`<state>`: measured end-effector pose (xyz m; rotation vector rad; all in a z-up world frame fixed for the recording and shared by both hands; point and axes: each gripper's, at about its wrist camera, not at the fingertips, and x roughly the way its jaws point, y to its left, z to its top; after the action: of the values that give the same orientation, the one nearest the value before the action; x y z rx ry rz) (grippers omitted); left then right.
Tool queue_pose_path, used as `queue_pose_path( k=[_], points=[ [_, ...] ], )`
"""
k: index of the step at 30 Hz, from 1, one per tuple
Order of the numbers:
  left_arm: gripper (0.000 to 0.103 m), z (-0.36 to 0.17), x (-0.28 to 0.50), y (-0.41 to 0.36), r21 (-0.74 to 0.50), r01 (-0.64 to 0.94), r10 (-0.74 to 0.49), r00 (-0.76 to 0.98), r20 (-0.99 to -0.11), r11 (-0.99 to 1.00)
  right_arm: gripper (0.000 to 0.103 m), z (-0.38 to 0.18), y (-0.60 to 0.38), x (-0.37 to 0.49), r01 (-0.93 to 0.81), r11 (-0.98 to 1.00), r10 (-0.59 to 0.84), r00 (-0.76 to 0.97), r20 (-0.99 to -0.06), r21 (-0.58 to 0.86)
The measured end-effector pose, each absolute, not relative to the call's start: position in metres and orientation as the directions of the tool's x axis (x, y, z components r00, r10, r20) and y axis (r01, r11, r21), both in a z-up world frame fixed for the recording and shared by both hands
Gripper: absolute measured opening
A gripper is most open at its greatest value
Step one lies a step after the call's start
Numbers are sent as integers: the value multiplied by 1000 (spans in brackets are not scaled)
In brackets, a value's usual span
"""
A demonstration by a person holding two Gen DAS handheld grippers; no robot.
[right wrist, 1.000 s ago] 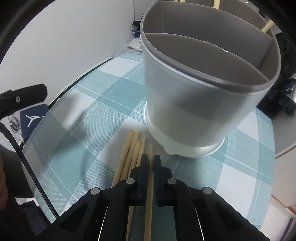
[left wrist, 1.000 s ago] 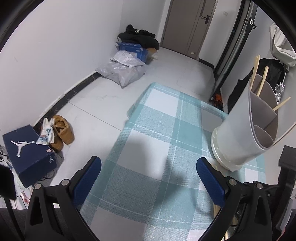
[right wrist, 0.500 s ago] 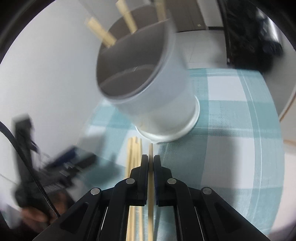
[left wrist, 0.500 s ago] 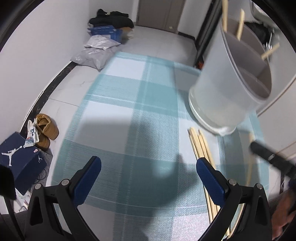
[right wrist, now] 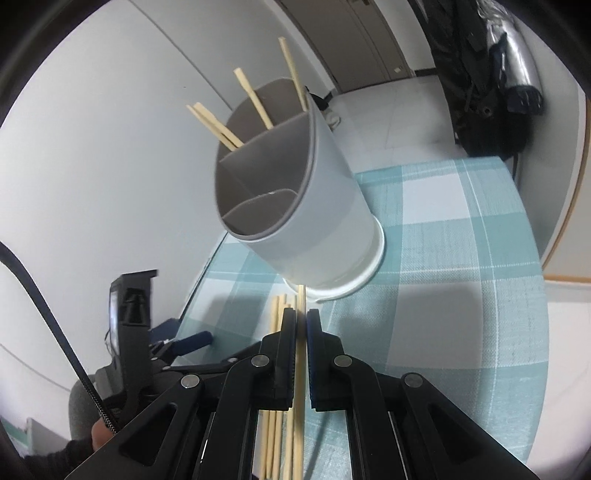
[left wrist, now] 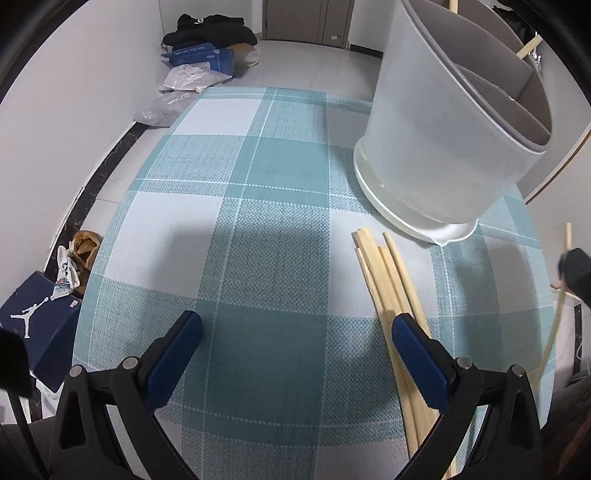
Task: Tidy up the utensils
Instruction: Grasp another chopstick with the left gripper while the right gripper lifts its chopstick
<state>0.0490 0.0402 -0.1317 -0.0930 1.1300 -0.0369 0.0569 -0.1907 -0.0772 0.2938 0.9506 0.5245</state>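
A white and grey divided utensil holder (left wrist: pixel 447 122) stands on the teal checked tablecloth (left wrist: pixel 258 229) and holds several wooden chopsticks (right wrist: pixel 255 99) in its far compartment; it also shows in the right wrist view (right wrist: pixel 295 206). Several loose chopsticks (left wrist: pixel 384 273) lie on the cloth in front of the holder. My right gripper (right wrist: pixel 301 321) is shut on one chopstick (right wrist: pixel 300 369) and holds it raised above the cloth, tip toward the holder's base. My left gripper (left wrist: pixel 295 332) is open and empty just above the cloth, its right finger (left wrist: pixel 417 350) over the loose chopsticks.
The table's left edge drops to a tiled floor with a blue shoebox (left wrist: pixel 33 325), shoes (left wrist: pixel 81 251), bags (left wrist: pixel 184 81) and dark clothes (left wrist: pixel 210 33). A white wall runs along the left. Dark bags (right wrist: pixel 491 85) stand beyond the table's far edge.
My right gripper has lifted the chopstick off the cloth and drawn back from the holder. My left gripper has swung right, bringing the loose chopsticks and holder closer in its view.
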Motion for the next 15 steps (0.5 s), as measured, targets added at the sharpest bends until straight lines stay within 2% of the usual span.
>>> queue_pose_path(
  k=[15],
  points=[
    [101,-135,61,34,-57,-56,-27,427,-904,997,5,-67,-193,51,-315,849,528,498,-688,423]
  ],
)
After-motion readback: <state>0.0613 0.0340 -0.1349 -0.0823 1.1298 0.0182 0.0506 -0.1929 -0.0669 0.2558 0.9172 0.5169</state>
